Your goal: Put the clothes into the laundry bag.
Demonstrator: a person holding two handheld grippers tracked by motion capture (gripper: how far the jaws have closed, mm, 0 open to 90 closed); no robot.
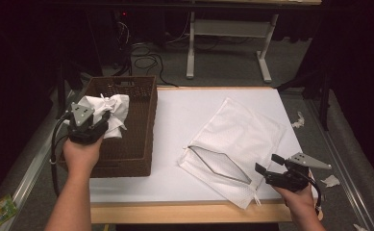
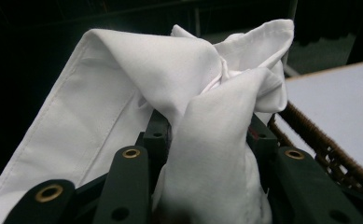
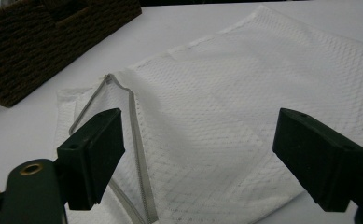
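A white garment (image 1: 108, 111) is clamped in the left gripper (image 1: 94, 121) above the wicker basket (image 1: 139, 126). The right gripper (image 1: 267, 169) is held open beside the unzipped mesh laundry bag (image 1: 237, 139). Transfer and bagging are judged outstanding.

A wicker basket (image 1: 127, 139) is set at the left end of the tabletop (image 1: 175, 125); a mesh laundry bag (image 1: 232, 144) is laid flat at the right, well apart from it, with its zipper opening (image 1: 218, 166) turned toward the near edge. A bunched cloth (image 1: 110, 110) is held over the basket's left side by the left claw (image 1: 95, 126). The right claw (image 1: 268, 166) is placed at the bag's near right corner, its jaws spread above the mesh
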